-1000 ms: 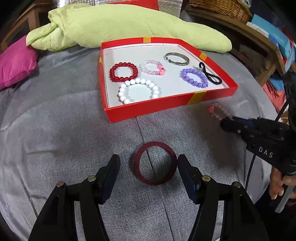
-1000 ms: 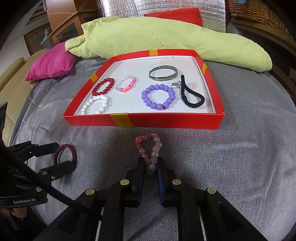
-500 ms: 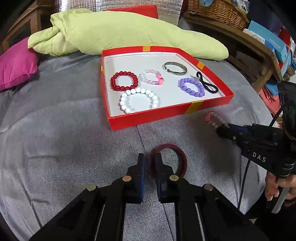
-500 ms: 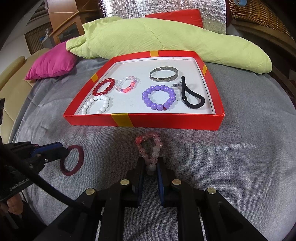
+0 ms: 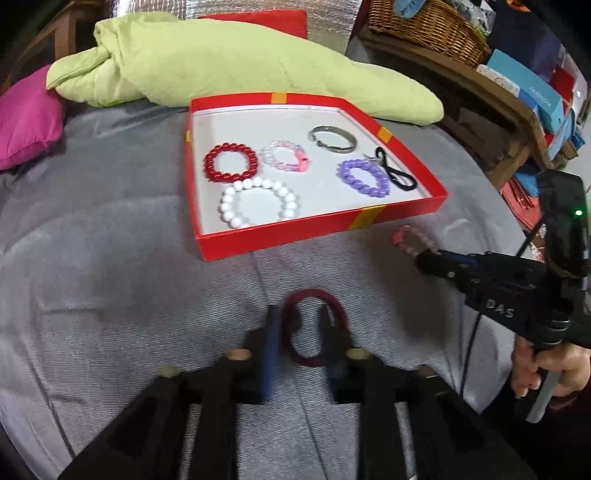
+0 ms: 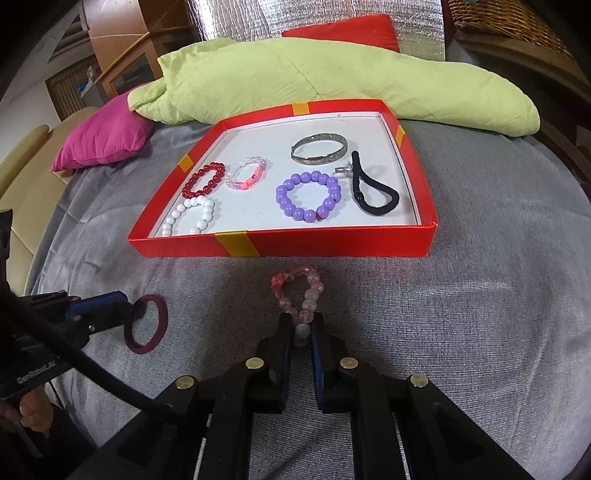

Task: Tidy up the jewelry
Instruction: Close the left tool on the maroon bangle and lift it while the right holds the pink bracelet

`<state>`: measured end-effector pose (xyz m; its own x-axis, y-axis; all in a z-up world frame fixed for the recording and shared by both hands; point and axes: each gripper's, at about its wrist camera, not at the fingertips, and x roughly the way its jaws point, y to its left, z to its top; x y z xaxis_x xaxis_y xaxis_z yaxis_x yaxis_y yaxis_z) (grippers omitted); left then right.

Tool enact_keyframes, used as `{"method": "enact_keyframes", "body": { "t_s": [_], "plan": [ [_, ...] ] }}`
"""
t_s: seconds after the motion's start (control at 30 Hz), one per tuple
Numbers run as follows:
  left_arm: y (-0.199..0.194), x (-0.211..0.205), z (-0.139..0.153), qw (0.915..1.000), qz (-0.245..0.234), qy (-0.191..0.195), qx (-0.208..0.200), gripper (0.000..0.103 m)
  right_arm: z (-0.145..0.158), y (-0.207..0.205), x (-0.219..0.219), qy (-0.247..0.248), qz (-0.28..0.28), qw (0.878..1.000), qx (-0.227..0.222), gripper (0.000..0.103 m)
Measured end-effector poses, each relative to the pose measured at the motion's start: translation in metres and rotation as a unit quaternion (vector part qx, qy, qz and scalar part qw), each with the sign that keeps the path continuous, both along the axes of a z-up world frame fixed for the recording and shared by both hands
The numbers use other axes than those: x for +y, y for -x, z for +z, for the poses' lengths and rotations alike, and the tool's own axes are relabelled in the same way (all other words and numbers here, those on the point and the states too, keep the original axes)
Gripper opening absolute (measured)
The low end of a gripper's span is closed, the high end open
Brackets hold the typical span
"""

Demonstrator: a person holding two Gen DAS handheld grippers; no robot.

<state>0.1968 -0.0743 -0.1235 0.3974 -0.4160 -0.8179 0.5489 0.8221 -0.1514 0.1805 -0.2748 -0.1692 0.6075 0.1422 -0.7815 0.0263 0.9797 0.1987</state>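
Note:
A red box (image 5: 280, 239) (image 6: 332, 243) holds red, white, pink, purple bead bracelets, a silver bangle (image 6: 319, 147) and a black loop (image 6: 373, 195). My left gripper (image 5: 297, 332) (image 6: 129, 314) is blurred, its fingers slightly apart with the dark red bangle (image 5: 314, 325) (image 6: 146, 325) hanging on one finger, lifted over the grey cloth. My right gripper (image 6: 302, 330) (image 5: 424, 258) is shut on a pale pink bead bracelet (image 6: 299, 291) (image 5: 413, 240) just in front of the box.
A green pillow (image 5: 221, 62) lies behind the box, a magenta cushion (image 5: 26, 118) at the left. A wooden shelf with a wicker basket (image 5: 432, 33) stands at the right. Grey cloth (image 6: 480, 314) covers the surface.
My left gripper closed on the dark red bangle, lifted it, and now its fingers have parted somewhat. My right gripper stays shut on the pink bracelet and has barely moved.

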Motion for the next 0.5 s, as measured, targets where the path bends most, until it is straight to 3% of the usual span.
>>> {"method": "enact_keyframes", "body": {
  "t_s": [0.03, 0.07, 0.27, 0.3, 0.4, 0.43, 0.5],
  "plan": [
    [0.003, -0.002, 0.002, 0.9999, -0.001, -0.005, -0.01, 0.069, 0.0, 0.0, 0.0, 0.001, 0.0, 1.0, 0.001, 0.011],
    [0.006, -0.005, 0.003, 0.9997, -0.002, -0.011, -0.022, 0.078, -0.001, 0.0, 0.0, 0.001, 0.0, 1.0, 0.001, 0.011],
    [0.011, -0.02, -0.012, 0.9977, -0.031, -0.055, -0.025, 0.078, -0.001, -0.001, 0.0, 0.001, 0.0, 1.0, 0.002, 0.011],
    [0.01, -0.021, -0.017, 0.9974, -0.028, -0.064, -0.019, 0.076, -0.001, -0.001, 0.0, 0.002, 0.0, 1.0, 0.002, 0.011],
    [0.007, -0.018, -0.02, 0.9971, -0.018, -0.069, -0.024, 0.047, -0.001, -0.001, 0.0, 0.002, 0.0, 1.0, 0.002, 0.011],
    [0.006, -0.016, -0.018, 0.9977, -0.019, -0.062, -0.021, 0.029, -0.001, -0.001, 0.001, 0.002, 0.0, 1.0, 0.002, 0.011],
    [0.005, -0.011, -0.017, 0.9984, -0.009, -0.053, -0.018, 0.021, -0.001, 0.0, 0.0, 0.001, 0.0, 1.0, 0.0, 0.011]
  ]
}}
